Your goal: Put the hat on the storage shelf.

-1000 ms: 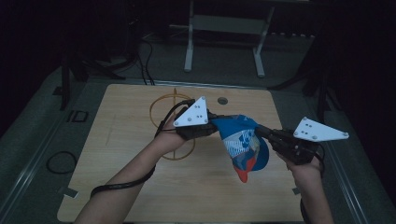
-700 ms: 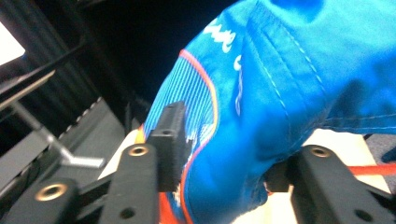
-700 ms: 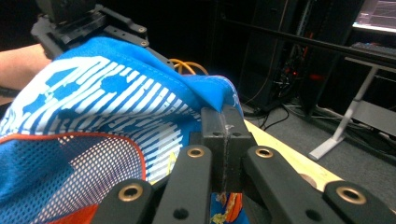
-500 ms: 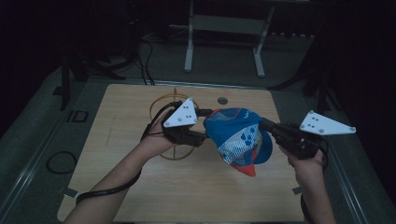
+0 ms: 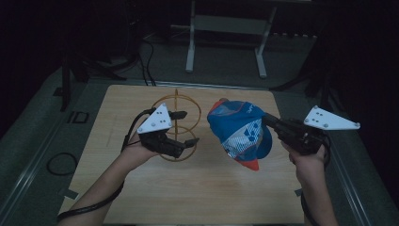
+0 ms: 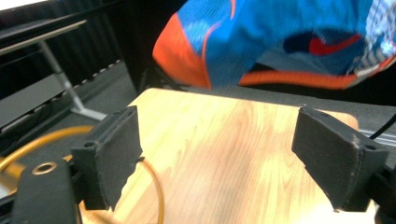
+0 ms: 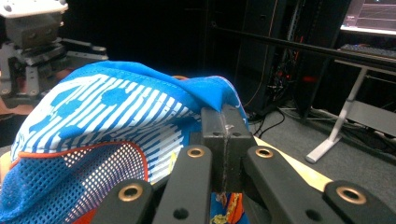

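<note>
Wooden table (image 5: 141, 197) under my hands; right gripper (image 7: 224, 126) is clamped on the cap (image 5: 240, 129), frame center; left gripper (image 5: 186, 128) has just been opening, nothing between jaws, over a gold wire stand (image 5: 176, 101).

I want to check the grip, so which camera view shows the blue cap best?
The high view: the whole blue cap hangs above the table, pinched at its edge by the right claw. The right gripper view shows striped fabric and mesh clamped close up. The left gripper view catches just its blurred underside.
</note>
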